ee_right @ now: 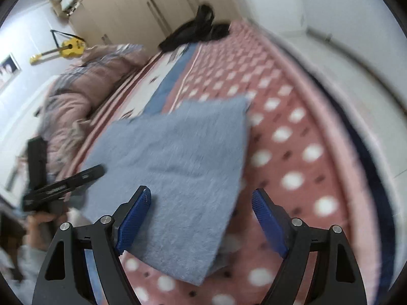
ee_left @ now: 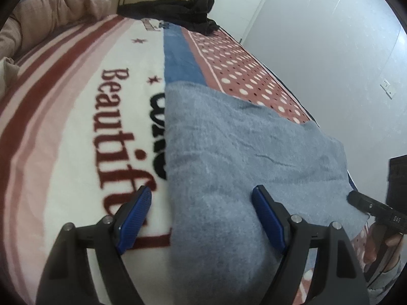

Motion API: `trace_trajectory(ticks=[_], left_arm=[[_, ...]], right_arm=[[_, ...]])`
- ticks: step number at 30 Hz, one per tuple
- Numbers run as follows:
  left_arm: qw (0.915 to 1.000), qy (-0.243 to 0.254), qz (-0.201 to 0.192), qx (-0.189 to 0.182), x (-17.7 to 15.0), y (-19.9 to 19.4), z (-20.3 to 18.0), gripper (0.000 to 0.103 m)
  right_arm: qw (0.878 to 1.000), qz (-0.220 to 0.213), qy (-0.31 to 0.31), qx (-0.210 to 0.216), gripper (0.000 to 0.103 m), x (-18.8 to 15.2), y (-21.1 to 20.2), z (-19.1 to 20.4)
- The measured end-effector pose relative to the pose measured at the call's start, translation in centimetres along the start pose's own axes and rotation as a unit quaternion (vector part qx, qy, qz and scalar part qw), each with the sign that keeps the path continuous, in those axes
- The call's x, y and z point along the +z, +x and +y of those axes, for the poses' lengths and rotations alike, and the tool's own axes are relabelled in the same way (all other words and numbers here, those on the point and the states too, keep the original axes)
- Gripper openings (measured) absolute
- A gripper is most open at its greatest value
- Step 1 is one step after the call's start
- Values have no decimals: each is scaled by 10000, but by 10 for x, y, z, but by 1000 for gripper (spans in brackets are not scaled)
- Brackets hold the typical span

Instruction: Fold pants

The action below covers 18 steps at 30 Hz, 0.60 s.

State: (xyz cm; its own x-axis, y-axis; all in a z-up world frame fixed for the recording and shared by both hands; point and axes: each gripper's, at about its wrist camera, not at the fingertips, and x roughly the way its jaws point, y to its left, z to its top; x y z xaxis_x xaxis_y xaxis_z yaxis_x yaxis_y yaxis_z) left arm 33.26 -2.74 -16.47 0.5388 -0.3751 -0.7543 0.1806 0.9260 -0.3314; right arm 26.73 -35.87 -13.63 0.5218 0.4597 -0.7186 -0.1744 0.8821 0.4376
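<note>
Both fingers wide over folded blue pants (ee_left: 241,157); yellow guitar (ee_right: 61,49) only in right view.

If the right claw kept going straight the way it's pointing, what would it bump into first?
Most likely the folded blue pants lying on the dotted blanket. The open right claw points down at their near edge, though depth is hard to judge.

Under my cameras: bed (ee_left: 76,132) spread with a printed blanket, red stripes, white band lettered "Beautiful", blue strip, pink dotted edge. Folded blue-grey pants (ee_left: 241,152) lie flat across the dotted side. Black garment (ee_right: 195,31) heaped at far end. Bunched pink quilt (ee_right: 84,81) along the left
</note>
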Motion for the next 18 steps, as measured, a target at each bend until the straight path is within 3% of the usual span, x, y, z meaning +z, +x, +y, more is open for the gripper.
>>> trace_trajectory(ticks=[2,6,11,14,18], left_arm=[[10000,-37,7,-91,-1,3,-2,78],[9998,13,69,-197,-4,9,-9,64],[9999,90,18,-124,-6,7,-15,58],[9997,203,-52,-107,-7,2,-19,47],[9994,286,-155,-90,-3,-7,-24,37]], right_arm=[[9997,49,138,209,79,-1,6,-5],[9981,157,271,527,78,-4,22,-6],[9974,194,334,611,78,-4,35,-3],[9976,98,270,625,69,-6,33,3],[9985,-157,-79,523,41,-6,21,17]])
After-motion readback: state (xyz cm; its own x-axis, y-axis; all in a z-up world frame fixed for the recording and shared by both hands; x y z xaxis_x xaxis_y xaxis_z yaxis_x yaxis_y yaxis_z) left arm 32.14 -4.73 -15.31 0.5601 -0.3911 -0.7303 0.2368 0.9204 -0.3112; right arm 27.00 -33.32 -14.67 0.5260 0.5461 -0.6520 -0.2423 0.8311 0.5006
